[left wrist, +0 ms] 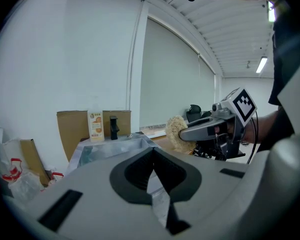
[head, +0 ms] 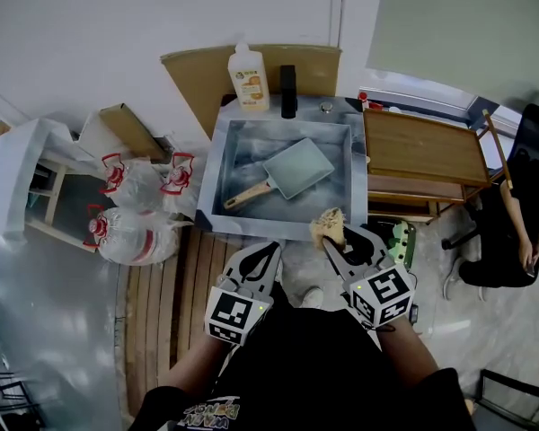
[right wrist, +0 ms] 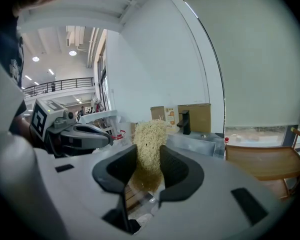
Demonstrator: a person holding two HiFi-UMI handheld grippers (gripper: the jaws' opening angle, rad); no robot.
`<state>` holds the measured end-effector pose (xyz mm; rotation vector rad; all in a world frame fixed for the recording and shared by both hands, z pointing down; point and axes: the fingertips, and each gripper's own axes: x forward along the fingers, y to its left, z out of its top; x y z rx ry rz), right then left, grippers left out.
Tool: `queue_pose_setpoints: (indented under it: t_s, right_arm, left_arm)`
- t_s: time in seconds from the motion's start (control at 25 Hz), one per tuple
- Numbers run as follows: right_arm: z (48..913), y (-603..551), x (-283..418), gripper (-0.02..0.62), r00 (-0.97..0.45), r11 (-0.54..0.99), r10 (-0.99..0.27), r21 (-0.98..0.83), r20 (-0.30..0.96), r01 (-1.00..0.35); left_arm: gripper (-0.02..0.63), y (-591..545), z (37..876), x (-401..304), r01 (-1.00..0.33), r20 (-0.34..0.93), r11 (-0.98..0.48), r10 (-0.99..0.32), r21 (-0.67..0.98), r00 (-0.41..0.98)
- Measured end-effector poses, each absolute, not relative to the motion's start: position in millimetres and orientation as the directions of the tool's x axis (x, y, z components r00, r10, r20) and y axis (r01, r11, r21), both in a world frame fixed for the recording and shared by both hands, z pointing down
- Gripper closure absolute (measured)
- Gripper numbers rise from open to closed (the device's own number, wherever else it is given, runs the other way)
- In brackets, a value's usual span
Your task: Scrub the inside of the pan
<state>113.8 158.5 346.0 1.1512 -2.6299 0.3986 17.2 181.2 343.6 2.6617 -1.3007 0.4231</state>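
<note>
Right now seeing pan point(head: 298, 169) lying flat inside sink point(head: 212, 182), square pale-teal body toward sink's middle-right, wooden handle aimed at sink's near-left corner. Not touched by either gripper. Reading left gripper point(head: 269, 250) as fully closed, jaws together with nothing between them; hovering just short of sink's near rim, left of centre. Reading right gripper point(head: 337, 241) as clamped on scrubber point(head: 328, 224), a pale fibrous wad sticking up past the pads; held over sink's near rim toward the right corner, clear of pan. Aimed toward sink, the pair of them, side by side and apart. Noting shiny metallic walls on sink. Behind sink: soap bottle point(head: 248, 77) upright on back ledge at left, black faucet point(head: 288, 91) just beside it, cardboard point(head: 193, 74) leaning on wall behind. Right of sink: wooden table point(head: 427, 146), close against sink's side; can't tell if touching. Left of sink: pile of clear bags point(head: 139, 209) with red print. In front of sink, toward the left: slat deck point(head: 162, 303) on floor. Further right of sink, past table: seated person point(head: 503, 232) in dark clothes, only partly in view.
</note>
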Motion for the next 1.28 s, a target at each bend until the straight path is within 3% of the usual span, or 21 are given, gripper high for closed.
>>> queue_pose_setpoints:
  t_s: [1.28]
  right_arm:
    - [355,168,130,0.449,-0.678,0.655,-0.661,-0.193,0.322,-0.73]
  left_arm:
    - [0.598,187,342,41,-0.78,0.334,-0.626,-0.736,-0.005,0.589]
